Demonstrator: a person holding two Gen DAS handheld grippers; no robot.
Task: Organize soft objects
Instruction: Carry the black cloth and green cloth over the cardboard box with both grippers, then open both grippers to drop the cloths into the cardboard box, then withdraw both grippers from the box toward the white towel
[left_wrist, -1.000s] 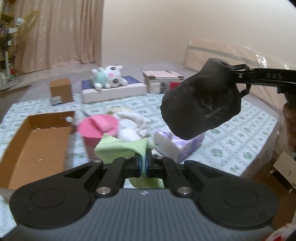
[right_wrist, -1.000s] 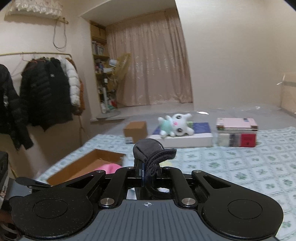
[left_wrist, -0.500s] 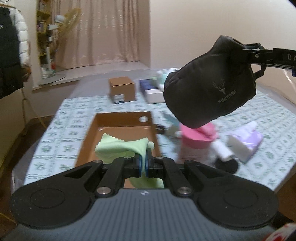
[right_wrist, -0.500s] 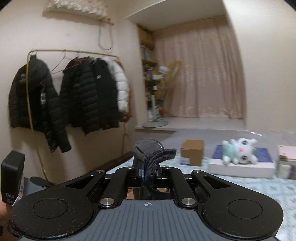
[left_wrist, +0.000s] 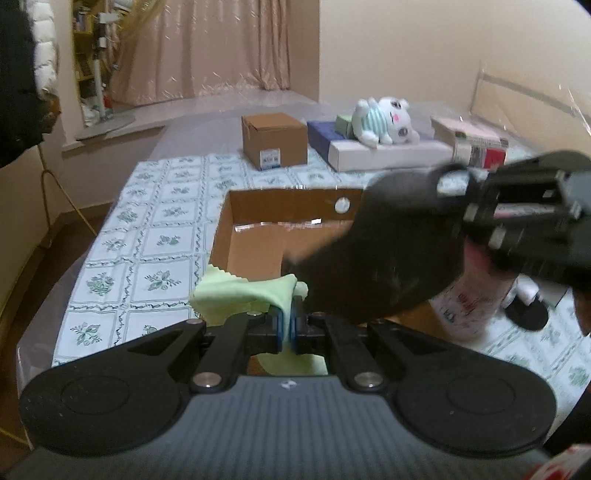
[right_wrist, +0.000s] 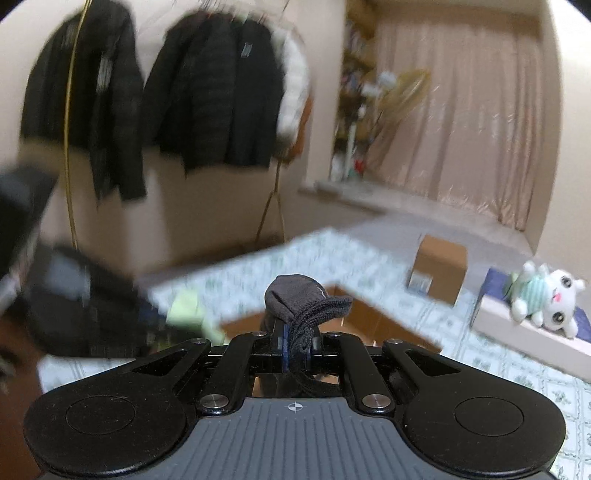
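My left gripper (left_wrist: 285, 325) is shut on a light green cloth (left_wrist: 236, 291), held at the near edge of an open brown cardboard box (left_wrist: 266, 236) on the patterned table. My right gripper (right_wrist: 295, 343) is shut on a black knit beanie (right_wrist: 306, 306). In the left wrist view the beanie (left_wrist: 391, 258) hangs low over the box's right half, with the right gripper (left_wrist: 517, 221) holding it from the right. The right wrist view is blurred; the box (right_wrist: 369, 317) shows behind the beanie, and the green cloth (right_wrist: 184, 310) to the left.
A pink-lidded container (left_wrist: 476, 295) stands right of the box. A small closed carton (left_wrist: 274, 140), a white plush toy (left_wrist: 380, 120) on a flat white box (left_wrist: 388, 153), and stacked books (left_wrist: 472, 142) sit at the back. Dark jackets (right_wrist: 207, 96) hang left of the table.
The right gripper has swung left and down, lowering the beanie from high above the table to just over the box. The left gripper with the green cloth has moved closer to the box's near edge.
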